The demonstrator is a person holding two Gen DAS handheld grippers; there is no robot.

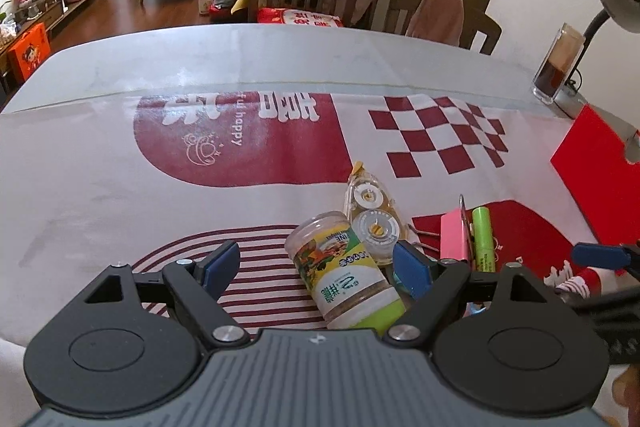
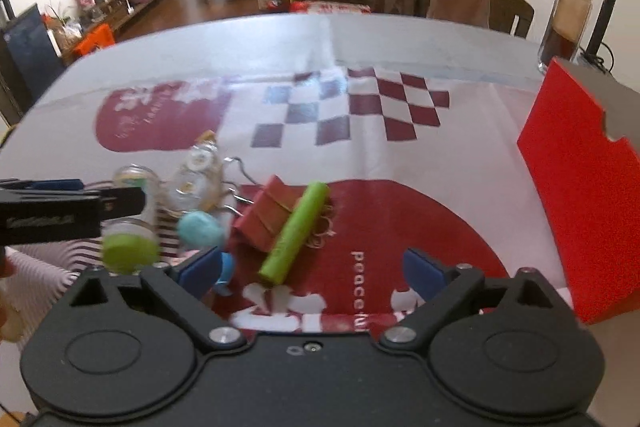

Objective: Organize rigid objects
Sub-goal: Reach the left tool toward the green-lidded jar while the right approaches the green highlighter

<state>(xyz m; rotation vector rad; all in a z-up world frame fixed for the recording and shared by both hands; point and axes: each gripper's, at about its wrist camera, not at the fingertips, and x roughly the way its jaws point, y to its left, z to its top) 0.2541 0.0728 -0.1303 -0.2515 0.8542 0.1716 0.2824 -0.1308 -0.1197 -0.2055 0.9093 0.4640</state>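
Near the table's (image 1: 120, 75) front edge, on its red-and-white printed cloth (image 1: 240, 147), a small heap lies together: a clear seasoning jar (image 1: 344, 279) with a green lid on its side, a correction-tape dispenser (image 1: 370, 215) just behind it, and a pink binder clip (image 1: 454, 237) touching a green highlighter (image 1: 484, 243). The left gripper (image 1: 318, 263) stands wide open with the jar between its blue pads, neither pad visibly pressing it. The right gripper (image 2: 316, 273) also gapes wide and holds nothing, the highlighter's near end lying between its fingers, while a red box (image 2: 580, 195) stands at the table's right edge.
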